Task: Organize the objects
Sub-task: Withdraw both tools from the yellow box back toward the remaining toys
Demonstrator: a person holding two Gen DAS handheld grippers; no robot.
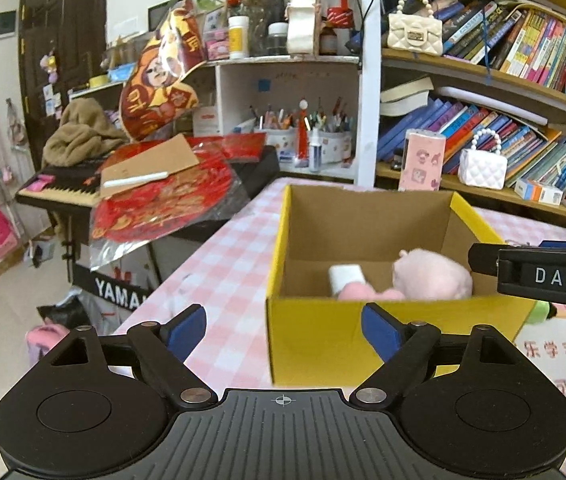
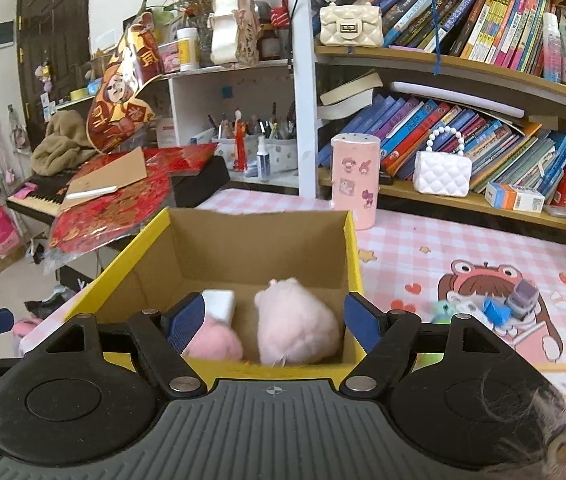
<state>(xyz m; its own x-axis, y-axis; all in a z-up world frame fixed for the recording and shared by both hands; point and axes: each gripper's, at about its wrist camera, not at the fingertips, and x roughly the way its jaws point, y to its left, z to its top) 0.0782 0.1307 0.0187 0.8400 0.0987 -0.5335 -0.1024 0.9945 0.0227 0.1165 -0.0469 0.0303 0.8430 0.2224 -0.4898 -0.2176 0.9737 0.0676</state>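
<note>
Near the left edge of the pink checked table (image 2: 423,240): one open cardboard box (image 2: 259,240), yellow outside and brown inside, standing upright. Contents, three items counted: one pale pink plush toy (image 2: 297,328) toward the right wall, one deeper pink plush (image 2: 215,342) at the near left, and one small white block (image 2: 221,304) lying just behind it, touching or nearly so. On the tabletop right of the box: a small cluster of little toys (image 2: 491,306), blue, green and grey pieces, number not clear, resting on a cartoon print. One pink cylindrical container (image 2: 355,178) with stickers stands upright behind the box's far right corner. Behind the table, on the bookshelf (image 2: 463,196): two quilted mini handbags with bead handles, one cream (image 2: 350,26) on the upper shelf, one white (image 2: 441,172) on the lower. Left gripper (image 1: 283,332): jaws wide apart, nothing between them, hovering before the box's near left corner. Right gripper (image 2: 273,322): jaws apart, holding nothing, framing the box's near wall with both plush toys seen between the pads but untouched.
</note>
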